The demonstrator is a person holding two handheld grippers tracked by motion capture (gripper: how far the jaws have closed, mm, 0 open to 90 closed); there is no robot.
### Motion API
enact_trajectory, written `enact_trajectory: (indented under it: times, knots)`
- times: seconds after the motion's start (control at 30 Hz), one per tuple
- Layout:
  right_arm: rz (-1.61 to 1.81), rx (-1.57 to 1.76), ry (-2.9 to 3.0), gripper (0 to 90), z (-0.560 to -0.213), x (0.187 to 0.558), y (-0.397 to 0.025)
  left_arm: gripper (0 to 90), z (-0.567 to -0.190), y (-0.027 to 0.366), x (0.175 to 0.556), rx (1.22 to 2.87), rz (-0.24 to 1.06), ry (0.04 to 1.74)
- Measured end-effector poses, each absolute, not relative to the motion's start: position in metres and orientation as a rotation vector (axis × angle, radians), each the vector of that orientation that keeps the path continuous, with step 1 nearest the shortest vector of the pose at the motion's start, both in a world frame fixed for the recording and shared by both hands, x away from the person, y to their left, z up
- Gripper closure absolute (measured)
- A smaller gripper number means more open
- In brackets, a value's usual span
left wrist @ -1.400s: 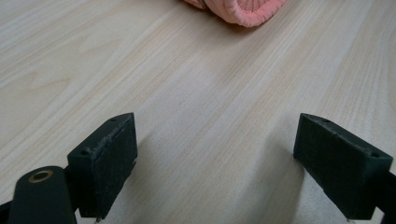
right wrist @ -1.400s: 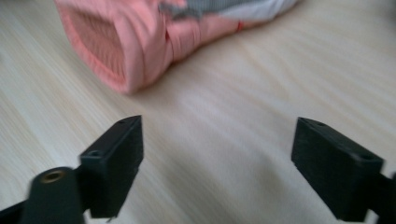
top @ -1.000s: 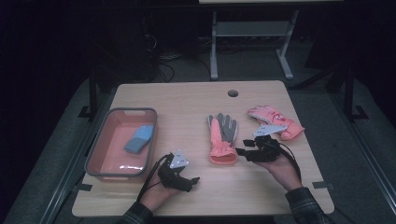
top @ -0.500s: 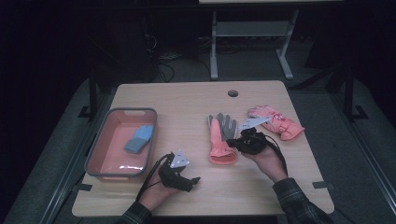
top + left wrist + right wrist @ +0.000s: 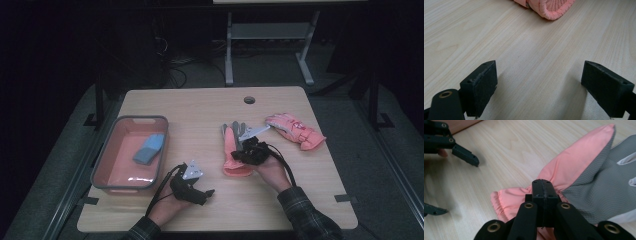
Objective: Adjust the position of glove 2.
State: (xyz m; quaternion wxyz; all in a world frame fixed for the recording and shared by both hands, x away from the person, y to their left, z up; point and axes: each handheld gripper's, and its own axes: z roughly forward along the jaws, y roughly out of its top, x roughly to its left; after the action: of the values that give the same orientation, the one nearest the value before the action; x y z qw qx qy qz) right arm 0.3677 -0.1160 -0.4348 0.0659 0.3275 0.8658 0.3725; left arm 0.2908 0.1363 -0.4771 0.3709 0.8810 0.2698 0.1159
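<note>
Mid-pickup, early stage, by the look of it.

Right gripper (image 5: 240, 155) at worktop (image 5: 200, 110) centre, low over the cuff of the near glove (image 5: 231, 145). Jaws pressed flat together in the right gripper view (image 5: 542, 187), no fabric seen between them, so closed on nothing as far as visible. Tip over the gathered wrist of the near glove (image 5: 584, 170), grey palm up, fingers toward 12 o'clock in the high view.

Left gripper (image 5: 206, 194) parked at 7 o'clock of that glove, on the front edge of the worktop. Jaws spread wide (image 5: 539, 85), released, bare wood between them, pink cuff (image 5: 551, 7) ahead and well apart.

Far glove (image 5: 295, 131) flat at 2 o'clock of the near one, apart from it, untouched.

Bin (image 5: 111, 155) at 9 o'clock of the worktop, with a blue cloth (image 5: 149, 149) inside and no glove in it.

Done: approach to the near glove only, likely. Left: open, grip the cuff, lift, carry, presumably toward the bin at 9 o'clock; then the same for the far glove. Nothing lifted yet, both gloves lying on the wood.
</note>
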Motion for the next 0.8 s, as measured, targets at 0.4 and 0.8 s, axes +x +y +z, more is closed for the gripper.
enact_trajectory:
  times: [0.4,0.8]
  knots:
    - [1.121,1.006,2.635,90.0,-0.433,0.342,-0.147,12.7,-0.477,0.136,0.29,2.252,0.296,0.7]
    - [1.078,1.018,2.645,90.0,-0.431,0.329,-0.176,12.7,-0.478,0.136,0.289,2.247,0.299,0.702]
